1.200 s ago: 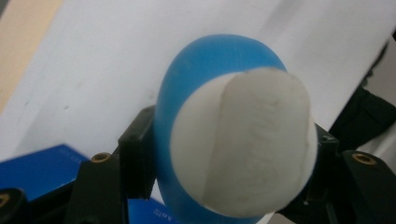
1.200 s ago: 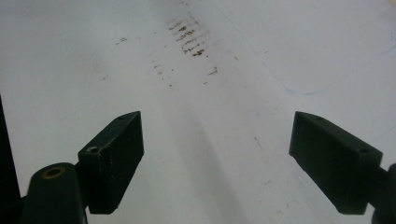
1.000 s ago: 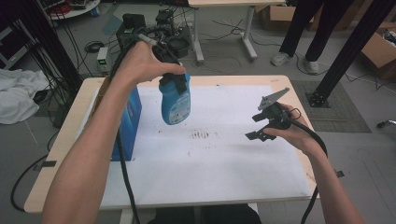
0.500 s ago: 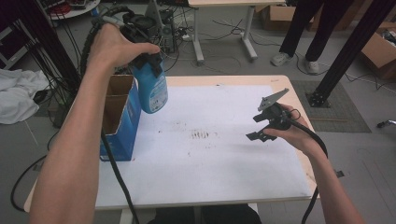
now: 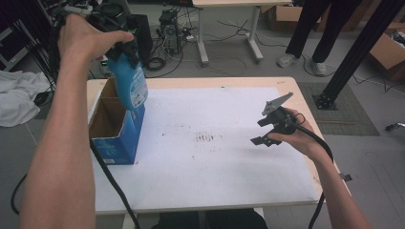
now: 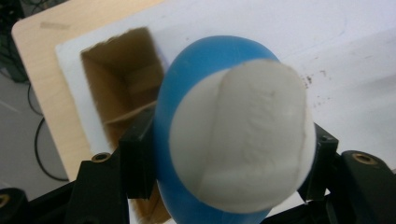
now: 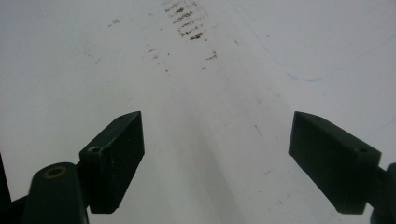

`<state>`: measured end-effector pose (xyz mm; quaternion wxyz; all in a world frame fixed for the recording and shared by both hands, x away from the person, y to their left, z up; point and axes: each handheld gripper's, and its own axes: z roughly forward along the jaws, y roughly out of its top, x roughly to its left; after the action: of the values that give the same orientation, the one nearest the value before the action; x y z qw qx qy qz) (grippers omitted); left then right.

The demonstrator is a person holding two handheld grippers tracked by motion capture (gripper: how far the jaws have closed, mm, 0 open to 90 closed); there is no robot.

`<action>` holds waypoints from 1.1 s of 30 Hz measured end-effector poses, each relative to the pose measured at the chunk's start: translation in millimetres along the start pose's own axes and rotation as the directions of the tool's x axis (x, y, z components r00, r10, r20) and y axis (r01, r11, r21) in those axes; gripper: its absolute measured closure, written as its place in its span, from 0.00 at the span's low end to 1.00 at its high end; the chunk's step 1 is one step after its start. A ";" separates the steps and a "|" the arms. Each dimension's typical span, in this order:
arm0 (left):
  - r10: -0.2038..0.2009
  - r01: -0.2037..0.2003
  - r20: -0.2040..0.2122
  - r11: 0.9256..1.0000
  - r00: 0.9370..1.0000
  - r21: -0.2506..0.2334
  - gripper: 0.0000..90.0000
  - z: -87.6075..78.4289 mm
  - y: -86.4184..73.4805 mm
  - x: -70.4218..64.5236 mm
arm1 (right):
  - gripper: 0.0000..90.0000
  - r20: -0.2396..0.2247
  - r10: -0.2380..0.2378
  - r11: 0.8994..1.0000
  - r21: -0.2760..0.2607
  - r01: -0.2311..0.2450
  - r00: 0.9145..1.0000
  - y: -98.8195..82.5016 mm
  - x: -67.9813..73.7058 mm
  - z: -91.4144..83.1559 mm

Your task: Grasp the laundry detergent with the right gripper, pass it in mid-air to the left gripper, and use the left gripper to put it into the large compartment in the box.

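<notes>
One blue bottle (image 5: 129, 83) hangs upright above the open cardboard box (image 5: 117, 126) at the desk's (image 5: 229, 186) left edge, clamped between the left gripper's (image 6: 224, 158) jaws. Well apart, the right gripper (image 5: 267, 131) hovers with jaws wide and empty.

1. We've got a blue bottle (image 5: 129, 82) with a label, white bottom up toward the left gripper view's camera, hanging upright over the box.
2. The blue cardboard box (image 5: 117, 126) sits open-topped on the bench's left side.

Even indoor light, soft shadows, close-ups blurred
</notes>
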<state>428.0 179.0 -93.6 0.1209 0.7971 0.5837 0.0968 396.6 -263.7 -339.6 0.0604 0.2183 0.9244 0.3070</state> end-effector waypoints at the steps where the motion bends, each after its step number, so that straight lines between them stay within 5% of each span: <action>1: -0.009 0.009 -0.007 1.000 1.000 -0.001 0.42 -1.3 -1.4 3.6 | 0.20 0.000 0.001 1.000 0.000 -0.001 1.000 -0.6 -0.3 0.5; 9: -0.116 0.115 -0.034 0.993 0.993 -0.023 0.42 -11.5 -15.9 27.6 | 0.20 0.006 0.005 1.000 0.012 -0.005 1.000 -1.0 -0.9 3.2; 16: -0.195 0.194 -0.091 0.981 0.977 -0.021 0.42 -6.3 -28.8 41.5 | 0.21 0.008 -0.008 1.000 0.015 0.008 1.000 0.5 -0.8 4.6; 22: -0.233 0.233 -0.102 0.972 0.967 -0.010 0.42 9.6 -39.0 49.4 | 0.21 0.016 -0.010 1.000 0.020 0.009 1.000 -0.3 -0.7 4.4; 33: -0.264 0.266 -0.090 0.964 0.960 0.015 0.42 58.3 -55.0 55.4 | 0.21 0.030 -0.016 1.000 0.028 0.015 0.999 -2.1 1.5 3.1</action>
<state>412.0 243.1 -165.2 0.0965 0.7084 0.6910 0.1066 395.3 -262.8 -343.4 0.0738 0.2167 0.9291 0.2905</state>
